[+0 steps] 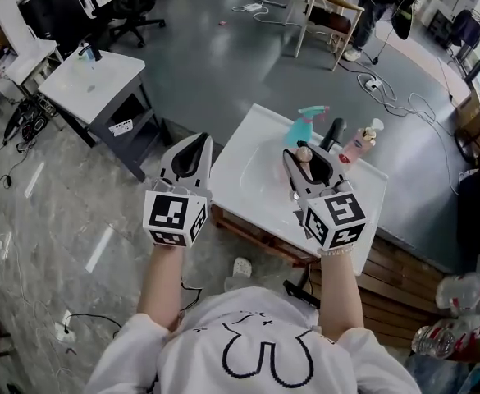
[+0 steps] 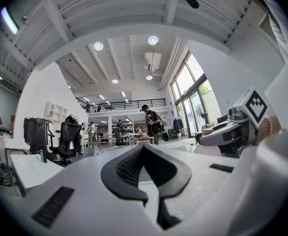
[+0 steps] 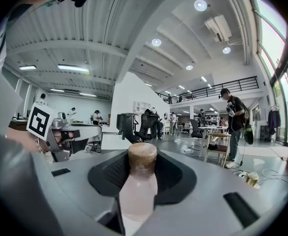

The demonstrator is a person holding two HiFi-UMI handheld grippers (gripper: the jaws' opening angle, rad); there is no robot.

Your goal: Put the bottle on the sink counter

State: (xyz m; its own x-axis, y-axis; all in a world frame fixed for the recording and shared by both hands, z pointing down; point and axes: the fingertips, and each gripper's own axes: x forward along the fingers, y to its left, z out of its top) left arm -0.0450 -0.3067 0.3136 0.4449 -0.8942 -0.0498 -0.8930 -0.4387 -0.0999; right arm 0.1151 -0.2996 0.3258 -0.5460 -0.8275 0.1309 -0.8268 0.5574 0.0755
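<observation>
A brown-capped pink bottle (image 3: 136, 191) is gripped, cap forward, by the right gripper (image 1: 305, 164) over the sink table (image 1: 252, 134). At its 9 o'clock, the left gripper (image 1: 195, 146) is closed, empty.

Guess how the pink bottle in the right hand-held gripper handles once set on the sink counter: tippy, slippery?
Probably tippy: the bottle looks tall and narrow, tapering to a brown cap. Its smooth wall may slip, though the right hand-held gripper holds it upright now. No dent shows under the jaws, so likely stiff.
</observation>
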